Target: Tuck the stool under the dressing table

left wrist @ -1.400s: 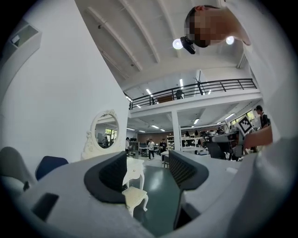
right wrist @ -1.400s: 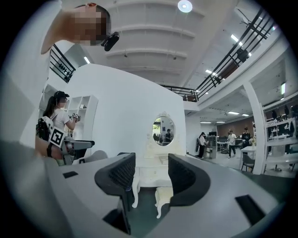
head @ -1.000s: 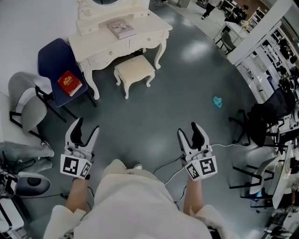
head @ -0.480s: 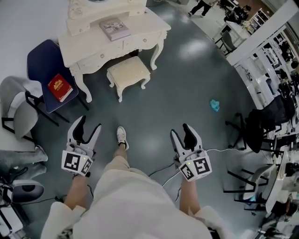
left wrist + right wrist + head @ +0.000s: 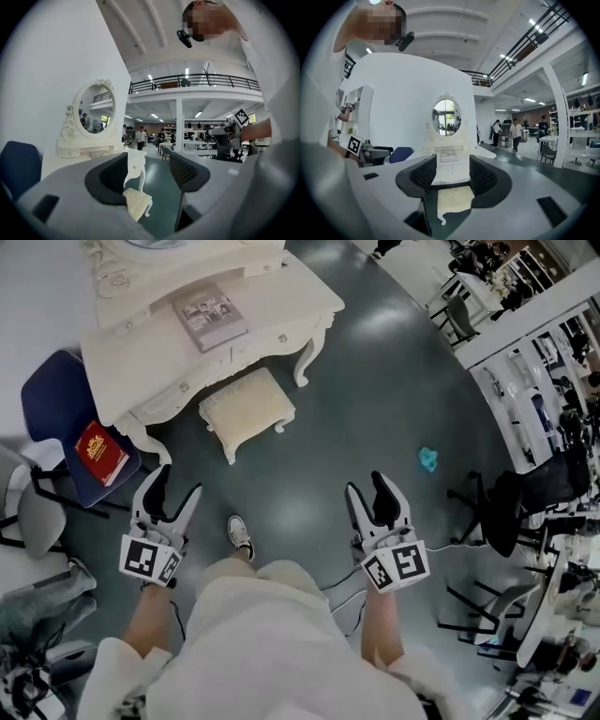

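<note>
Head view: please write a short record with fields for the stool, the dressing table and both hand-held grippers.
stool: on floor before the dressing table, not tucked in
dressing table: white, a book on top
left hand-held gripper: open, empty
right hand-held gripper: open, empty, jaws have just narrowed a little

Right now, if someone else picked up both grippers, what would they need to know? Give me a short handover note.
Left gripper: open, empty, well short of the stool.
Right gripper: open, empty; its jaws have just been closing a little, with nothing between them.
The stool stands at the front of the dressing table, between its front legs, with most of the seat uncovered.
Done: nothing yet; neither gripper touches the stool.
Left: close in on the stool, probably take its near side with both grippers, and push it under the table.
</note>
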The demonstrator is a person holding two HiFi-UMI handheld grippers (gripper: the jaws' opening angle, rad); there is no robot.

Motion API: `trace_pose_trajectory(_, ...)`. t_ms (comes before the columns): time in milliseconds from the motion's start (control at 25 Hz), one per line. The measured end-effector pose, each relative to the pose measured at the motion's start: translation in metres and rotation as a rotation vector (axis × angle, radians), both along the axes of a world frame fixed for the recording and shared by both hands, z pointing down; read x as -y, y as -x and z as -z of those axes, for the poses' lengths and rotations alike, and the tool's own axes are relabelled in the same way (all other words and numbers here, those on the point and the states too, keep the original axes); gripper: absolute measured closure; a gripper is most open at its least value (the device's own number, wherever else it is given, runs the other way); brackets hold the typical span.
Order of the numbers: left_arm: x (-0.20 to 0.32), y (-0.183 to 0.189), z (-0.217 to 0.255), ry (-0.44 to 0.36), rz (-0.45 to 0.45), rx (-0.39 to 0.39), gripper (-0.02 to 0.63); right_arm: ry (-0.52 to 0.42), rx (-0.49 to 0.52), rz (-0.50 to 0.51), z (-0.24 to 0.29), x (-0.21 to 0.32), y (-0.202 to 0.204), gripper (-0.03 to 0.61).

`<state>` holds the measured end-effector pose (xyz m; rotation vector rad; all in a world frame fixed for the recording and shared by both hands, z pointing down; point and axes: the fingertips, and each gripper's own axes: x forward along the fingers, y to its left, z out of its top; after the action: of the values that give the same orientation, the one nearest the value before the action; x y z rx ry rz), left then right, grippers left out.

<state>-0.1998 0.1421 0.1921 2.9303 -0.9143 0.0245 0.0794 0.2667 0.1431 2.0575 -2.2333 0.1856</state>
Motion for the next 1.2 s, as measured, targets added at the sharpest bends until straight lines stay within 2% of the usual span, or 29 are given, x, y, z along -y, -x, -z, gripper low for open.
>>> trace_pose_trajectory(320, 0.066, -0.046, -0.008, 0.035, 0.017, 0.005, 0.337, 0.029, 0.019, 0.018, -0.011, 0.078, -0.039, 0.374)
trace_pose_trajectory(520, 0.098, -0.068, -0.015, 0.018, 0.085, 0.035, 0.337, 0.041, 0.025, 0.103, -0.027, 0.130, -0.065, 0.374)
trace_pose_trajectory(640, 0.116, -0.080, -0.036, 0.033, 0.123, 0.074, 0.337, 0.099, -0.025, 0.170, -0.057, 0.163, -0.081, 0.374)
trace_pose_trajectory(800, 0.145, -0.093, -0.081, 0.062, 0.158, 0.126, 0.337, 0.189, -0.056, 0.254, -0.117, 0.200, -0.091, 0.374)
trace_pose_trajectory(1040, 0.186, -0.112, -0.188, 0.118, 0.186, 0.179, 0.337, 0.314, -0.083, 0.349, -0.240, 0.252, -0.098, 0.368)
trace_pose_trajectory(1200, 0.200, -0.126, -0.251, 0.183, 0.182, 0.195, 0.328, 0.366, -0.046, 0.371, -0.302, 0.279, -0.107, 0.359)
